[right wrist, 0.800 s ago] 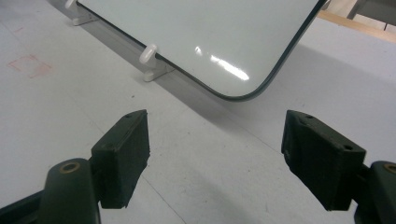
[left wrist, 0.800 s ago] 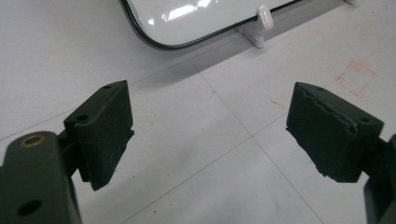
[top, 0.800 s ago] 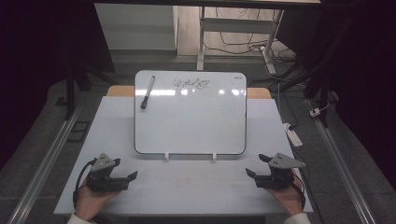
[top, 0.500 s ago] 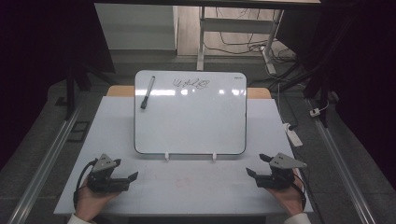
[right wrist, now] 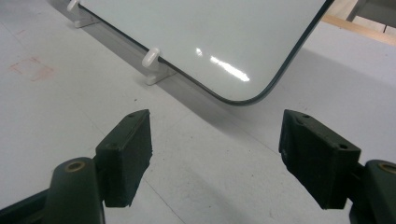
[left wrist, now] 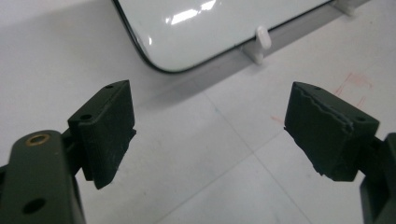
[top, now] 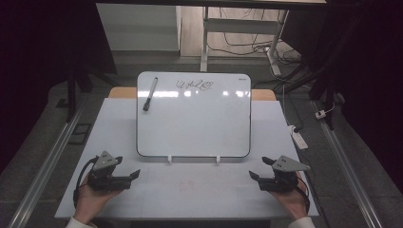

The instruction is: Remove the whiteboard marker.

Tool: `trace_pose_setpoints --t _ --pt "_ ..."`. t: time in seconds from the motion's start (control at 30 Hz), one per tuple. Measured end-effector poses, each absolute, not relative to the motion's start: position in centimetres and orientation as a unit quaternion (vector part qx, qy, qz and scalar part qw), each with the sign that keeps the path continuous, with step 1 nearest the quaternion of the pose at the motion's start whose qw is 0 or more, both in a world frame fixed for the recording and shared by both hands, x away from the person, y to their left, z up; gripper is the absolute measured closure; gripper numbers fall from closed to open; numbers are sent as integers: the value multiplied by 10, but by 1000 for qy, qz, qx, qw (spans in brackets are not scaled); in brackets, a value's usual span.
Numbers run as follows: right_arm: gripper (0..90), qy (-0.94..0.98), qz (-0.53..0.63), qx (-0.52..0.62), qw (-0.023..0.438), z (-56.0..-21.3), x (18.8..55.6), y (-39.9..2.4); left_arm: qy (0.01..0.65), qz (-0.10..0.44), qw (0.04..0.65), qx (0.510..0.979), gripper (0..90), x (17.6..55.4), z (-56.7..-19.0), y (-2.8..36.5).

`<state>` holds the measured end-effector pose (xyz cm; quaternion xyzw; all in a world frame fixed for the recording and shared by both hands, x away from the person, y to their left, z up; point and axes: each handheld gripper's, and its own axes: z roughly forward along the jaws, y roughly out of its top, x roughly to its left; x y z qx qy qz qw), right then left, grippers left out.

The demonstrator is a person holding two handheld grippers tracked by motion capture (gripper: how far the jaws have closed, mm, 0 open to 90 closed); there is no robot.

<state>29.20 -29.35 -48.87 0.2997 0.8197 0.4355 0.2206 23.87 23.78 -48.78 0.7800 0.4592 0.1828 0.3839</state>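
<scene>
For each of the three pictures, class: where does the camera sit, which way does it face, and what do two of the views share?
High view: above the person's side, facing forward and down on the table; both hands, left gripper and right gripper show.
Left gripper view: rides the left gripper, looking along its open jaws at the whiteboard corner.
Right gripper view: rides the right gripper, jaws open, facing another whiteboard corner.
Shared: both gripper views show the whiteboard's white support clips.

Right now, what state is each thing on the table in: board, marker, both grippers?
whiteboard: propped on two white clips, scribble near its top edge.
marker: capped, resting on the whiteboard's upper left.
left gripper: open, nothing between its jaws.
right gripper: open, nothing between its jaws.
</scene>
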Motion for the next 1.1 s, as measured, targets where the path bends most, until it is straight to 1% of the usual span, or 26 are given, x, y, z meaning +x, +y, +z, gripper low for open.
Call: trace_pose_setpoints --t 0.23,0.53,1.1 --pt "258 822 434 299 218 -489 291 -291 447 195 387 783 174 256 -460 231" --pt "261 824 431 296 219 -490 291 -289 430 196 397 787 178 294 -424 215" --pt "270 830 422 297 212 -498 293 -286 440 225 390 777 211 353 -394 202"
